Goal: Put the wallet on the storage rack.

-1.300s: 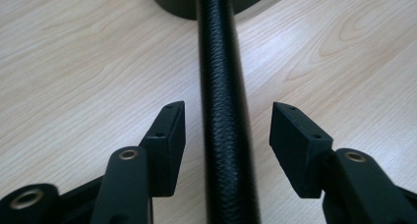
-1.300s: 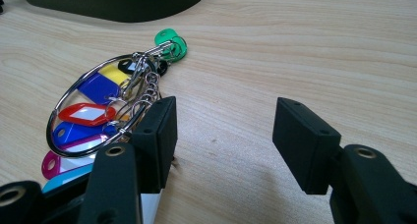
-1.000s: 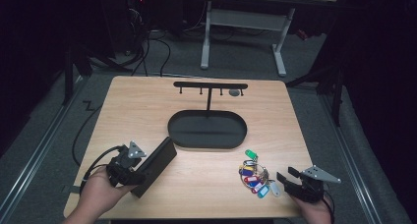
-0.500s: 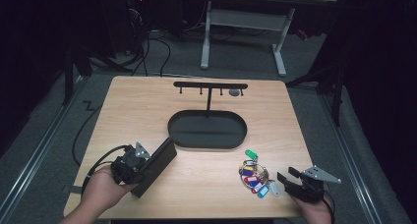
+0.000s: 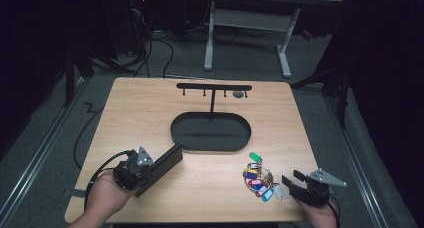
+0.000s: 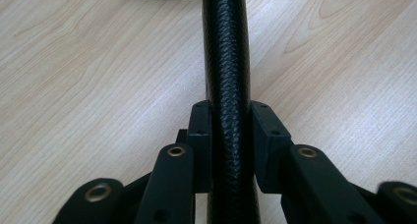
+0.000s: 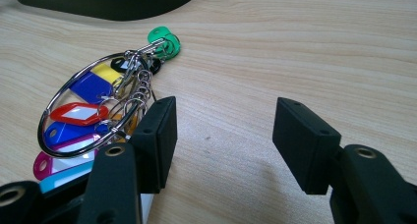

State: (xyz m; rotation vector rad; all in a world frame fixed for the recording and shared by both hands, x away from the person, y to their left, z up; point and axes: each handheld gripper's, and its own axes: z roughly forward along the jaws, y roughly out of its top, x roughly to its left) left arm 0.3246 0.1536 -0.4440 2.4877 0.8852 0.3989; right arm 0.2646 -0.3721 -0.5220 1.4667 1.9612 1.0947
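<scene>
Left gripper [image 6: 228,135] just finished closing, now pinching the black case [image 5: 159,167] at lower left; textured, stiff, probably light, so an end grip works. Right gripper [image 7: 223,135] sits spread beside the key bunch [image 7: 101,108]

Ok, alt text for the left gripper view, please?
The left hand-held gripper has just closed its two black pads on a black, textured, long case that runs up the middle of the frame. Light wooden table lies beneath.
</scene>
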